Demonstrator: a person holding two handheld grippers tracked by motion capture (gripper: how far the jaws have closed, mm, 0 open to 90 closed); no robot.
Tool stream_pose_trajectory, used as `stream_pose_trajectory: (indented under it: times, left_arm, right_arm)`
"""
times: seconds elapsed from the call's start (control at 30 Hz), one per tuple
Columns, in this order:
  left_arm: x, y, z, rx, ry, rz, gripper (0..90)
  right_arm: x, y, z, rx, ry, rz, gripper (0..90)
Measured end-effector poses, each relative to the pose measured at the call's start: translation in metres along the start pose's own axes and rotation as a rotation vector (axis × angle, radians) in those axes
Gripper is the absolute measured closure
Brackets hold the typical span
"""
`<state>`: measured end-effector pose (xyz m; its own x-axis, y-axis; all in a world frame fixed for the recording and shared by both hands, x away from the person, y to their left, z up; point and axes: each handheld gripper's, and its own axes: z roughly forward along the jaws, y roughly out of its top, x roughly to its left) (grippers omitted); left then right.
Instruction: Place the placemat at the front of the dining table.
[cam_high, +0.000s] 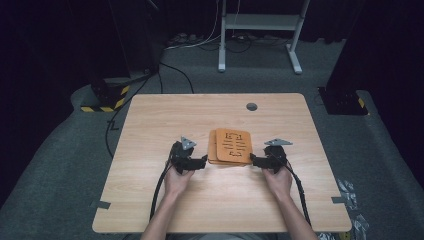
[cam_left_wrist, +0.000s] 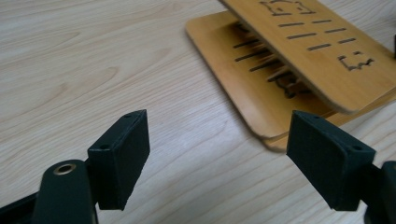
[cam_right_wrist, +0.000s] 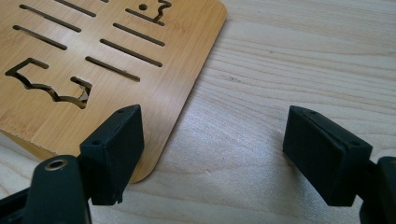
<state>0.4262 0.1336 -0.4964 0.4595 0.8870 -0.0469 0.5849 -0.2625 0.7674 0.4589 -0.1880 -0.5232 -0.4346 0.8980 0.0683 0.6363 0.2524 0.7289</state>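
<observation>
Both grippers, left (cam_high: 204, 161) and right (cam_high: 252, 159), jaws apart (nothing held), flanking the bamboo boards (cam_high: 230, 146).

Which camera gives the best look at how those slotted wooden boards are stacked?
The left gripper view: the top board sits tilted over the lower board. The high view shows the stack small; the right gripper view shows one slotted corner.
</observation>
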Motion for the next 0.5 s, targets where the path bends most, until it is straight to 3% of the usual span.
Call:
stream_pose_trajectory:
  times: [0.17, 0.33, 0.5]
  left_arm:
    - [-0.008, 0.008, 0.005, -0.013, -0.034, -0.009, 22.2]
    - [-0.017, 0.015, 0.013, 0.003, -0.056, 0.014, 21.6]
    - [-0.022, 0.020, 0.020, -0.009, -0.085, -0.007, 22.0]
  right_arm:
    - [0.000, 0.000, 0.000, -0.001, -0.001, -0.001, 20.6]
    - [0.000, 0.000, 0.000, -0.002, -0.002, -0.002, 20.7]
    - [0.000, 0.000, 0.000, -0.003, -0.006, -0.001, 20.7]
